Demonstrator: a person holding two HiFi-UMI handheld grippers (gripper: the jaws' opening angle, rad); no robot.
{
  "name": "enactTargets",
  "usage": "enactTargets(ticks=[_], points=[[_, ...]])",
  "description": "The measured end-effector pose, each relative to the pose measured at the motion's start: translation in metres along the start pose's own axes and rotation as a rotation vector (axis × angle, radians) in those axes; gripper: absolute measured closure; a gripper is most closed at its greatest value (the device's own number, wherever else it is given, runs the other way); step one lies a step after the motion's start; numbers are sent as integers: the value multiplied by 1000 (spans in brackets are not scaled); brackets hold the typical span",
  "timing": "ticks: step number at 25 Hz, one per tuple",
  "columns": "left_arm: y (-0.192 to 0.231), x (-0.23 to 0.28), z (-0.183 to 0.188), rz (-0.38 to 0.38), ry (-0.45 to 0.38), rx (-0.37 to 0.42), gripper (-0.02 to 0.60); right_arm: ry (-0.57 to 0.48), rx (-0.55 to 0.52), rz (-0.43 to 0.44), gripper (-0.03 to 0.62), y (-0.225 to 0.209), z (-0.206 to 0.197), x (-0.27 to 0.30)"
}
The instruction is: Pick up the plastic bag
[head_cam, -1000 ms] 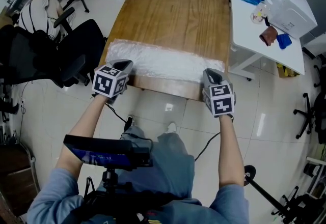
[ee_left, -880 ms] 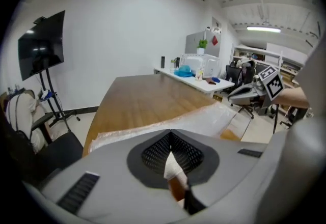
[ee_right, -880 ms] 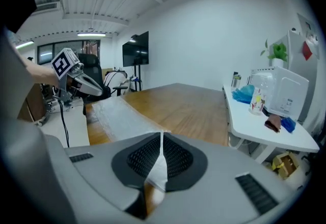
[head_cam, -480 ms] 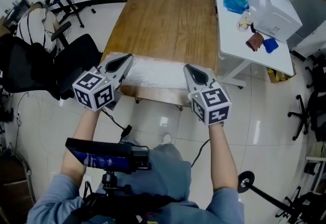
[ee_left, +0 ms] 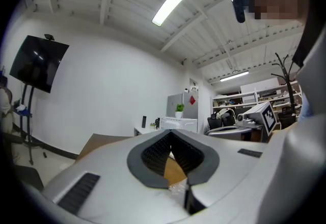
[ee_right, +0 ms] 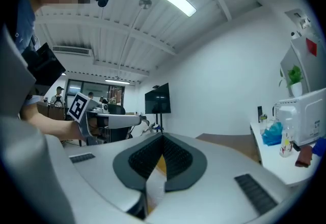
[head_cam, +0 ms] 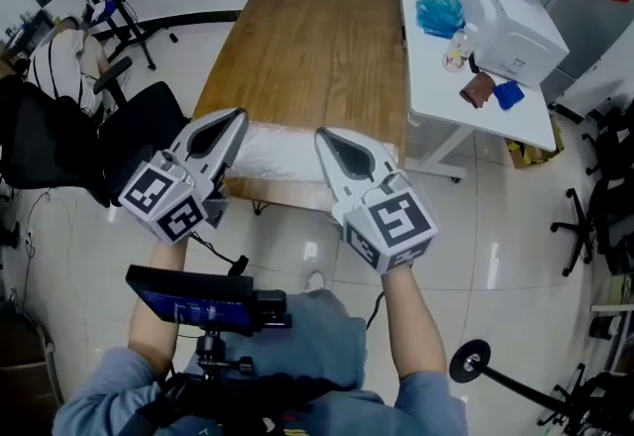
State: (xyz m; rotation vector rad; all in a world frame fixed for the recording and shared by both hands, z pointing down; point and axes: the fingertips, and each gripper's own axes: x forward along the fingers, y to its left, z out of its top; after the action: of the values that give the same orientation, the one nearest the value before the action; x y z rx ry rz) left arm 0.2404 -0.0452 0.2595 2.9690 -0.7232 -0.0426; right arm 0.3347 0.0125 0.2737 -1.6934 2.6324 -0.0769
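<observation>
The plastic bag [head_cam: 279,151] is a whitish, crinkled clear sheet stretched between my two grippers above the near end of the wooden table [head_cam: 317,38]. My left gripper [head_cam: 238,115] is shut on the bag's left end and my right gripper [head_cam: 321,135] on its right end; both point level, away from me. In the left gripper view the jaws meet at their tips [ee_left: 170,139], with bag film [ee_left: 178,188] bunched in the gap behind them. The right gripper view shows the same: closed tips [ee_right: 162,139] and pale film [ee_right: 153,187] caught lower down.
A white desk [head_cam: 466,97] stands right of the table, carrying a white box [head_cam: 515,13] and blue items [head_cam: 439,15]. A black office chair [head_cam: 139,127] sits to the left. A camera mount [head_cam: 208,295] hangs at my chest. A dark screen [ee_left: 38,62] stands by the wall.
Both grippers rose toward the camera, tipped up to level and drew closer together. The bag's near edge came up off the table's front edge with them.
</observation>
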Motion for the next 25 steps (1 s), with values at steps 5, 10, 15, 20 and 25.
enactTargets(ticks=[5,10,15,20,25], points=[[-12,0,16,0,-59,52,572,-48,0,-23,594,8,14,0],[-21,0,14,13,-68,75,572,-61,12,-3,594,12,12,2],[-36,8,3,-19,-51,88,572,-46,3,-11,594,12,9,3],[-37,9,1,-18,-42,83,572,-37,-11,-28,594,11,6,1],[-35,3,-2,-7,-36,82,572,-31,-13,-36,594,10,2,-1]])
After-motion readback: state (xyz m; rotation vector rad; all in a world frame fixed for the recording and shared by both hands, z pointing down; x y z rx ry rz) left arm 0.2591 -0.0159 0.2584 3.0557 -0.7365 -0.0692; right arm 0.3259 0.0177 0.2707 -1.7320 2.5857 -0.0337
